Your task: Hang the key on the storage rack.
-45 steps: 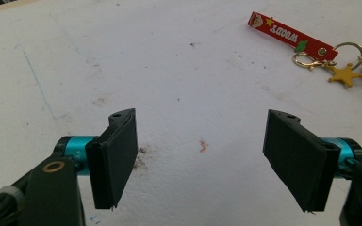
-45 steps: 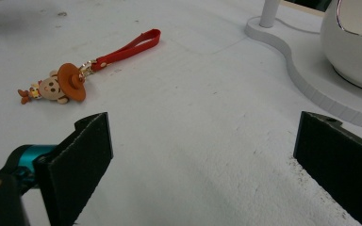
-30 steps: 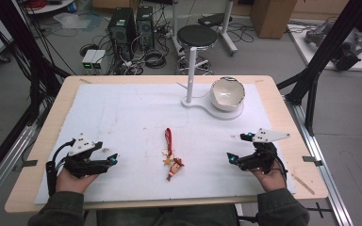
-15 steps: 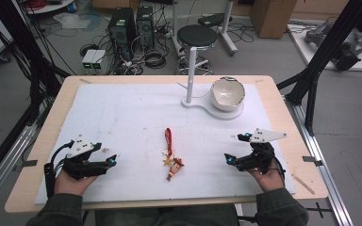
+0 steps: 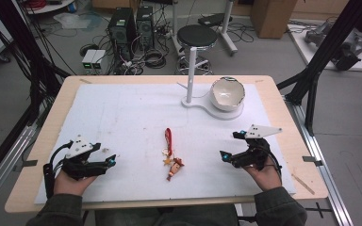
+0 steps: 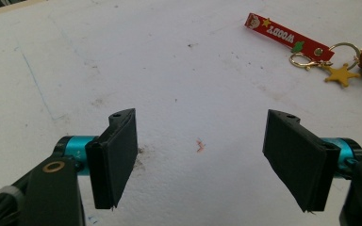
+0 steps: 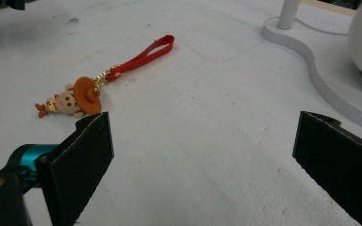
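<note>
both claws barely shifted, perhaps; keychain lies between them.

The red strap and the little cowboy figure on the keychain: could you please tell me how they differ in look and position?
The red strap is a flat, narrow band with printing on it, while the cowboy figure is a small rounded doll wearing an orange hat. The strap lies on the far side, toward the white stand; the figure lies nearer the person. Both rest flat on the white table cover, joined by gold hardware, between the two open grippers.
</note>
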Available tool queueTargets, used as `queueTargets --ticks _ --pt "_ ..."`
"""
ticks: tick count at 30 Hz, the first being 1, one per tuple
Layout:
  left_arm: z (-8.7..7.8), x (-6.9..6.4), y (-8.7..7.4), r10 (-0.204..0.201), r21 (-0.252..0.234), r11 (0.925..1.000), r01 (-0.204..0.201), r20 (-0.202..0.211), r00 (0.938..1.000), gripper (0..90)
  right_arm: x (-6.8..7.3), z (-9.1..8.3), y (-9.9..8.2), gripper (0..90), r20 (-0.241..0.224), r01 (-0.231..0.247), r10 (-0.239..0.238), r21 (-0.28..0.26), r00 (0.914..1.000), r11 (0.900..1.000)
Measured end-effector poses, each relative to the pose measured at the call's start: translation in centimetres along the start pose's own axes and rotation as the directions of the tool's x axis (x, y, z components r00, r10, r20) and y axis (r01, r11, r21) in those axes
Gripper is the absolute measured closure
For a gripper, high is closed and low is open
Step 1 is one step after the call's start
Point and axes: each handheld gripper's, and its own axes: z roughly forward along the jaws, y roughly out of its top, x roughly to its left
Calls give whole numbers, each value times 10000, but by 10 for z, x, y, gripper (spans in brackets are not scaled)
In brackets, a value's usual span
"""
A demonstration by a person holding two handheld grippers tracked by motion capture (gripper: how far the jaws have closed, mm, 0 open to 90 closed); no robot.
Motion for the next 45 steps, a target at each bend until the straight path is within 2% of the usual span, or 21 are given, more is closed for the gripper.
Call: queueTargets --ticks 10,12,15,17,19,24,33,45 --pt "0 0 0 -14 4 10000 14 -26 10000 274 1 7 18 55 -193 -168 171 157 9997 9997" --pt "0 0 0 -9 8 10000 9 -28 10000 274 1 9 24 65 -196 -348 351 126 9992 9993" --pt "0 0 0 -11 -4 10000 11 -26 10000 274 1 12 30 134 -377 -362 368 162 9986 9992" --pt "0 0 0 10 16 10000 -10 -20 10000 274 1 13 32 146 -531 -363 371 158 9979 9992" --pt "0 0 0 19 14 10000 -19 -20 10000 274 3 19 39 146 -707 -443 468 369 9964 9983" --pt "0 0 0 -9 -7 10000 9 -31 10000 274 6 26 50 146 -802 -517 552 449 9952 9977" --pt "-1 0 0 6 -26 10000 -6 -26 10000 274 11 37 66 155 -879 -393 456 720 9951 9966" --pt "-1 1 0 -19 -39 10000 19 -21 10000 275 21 59 86 241 -1248 -689 814 1015 9888 9924"
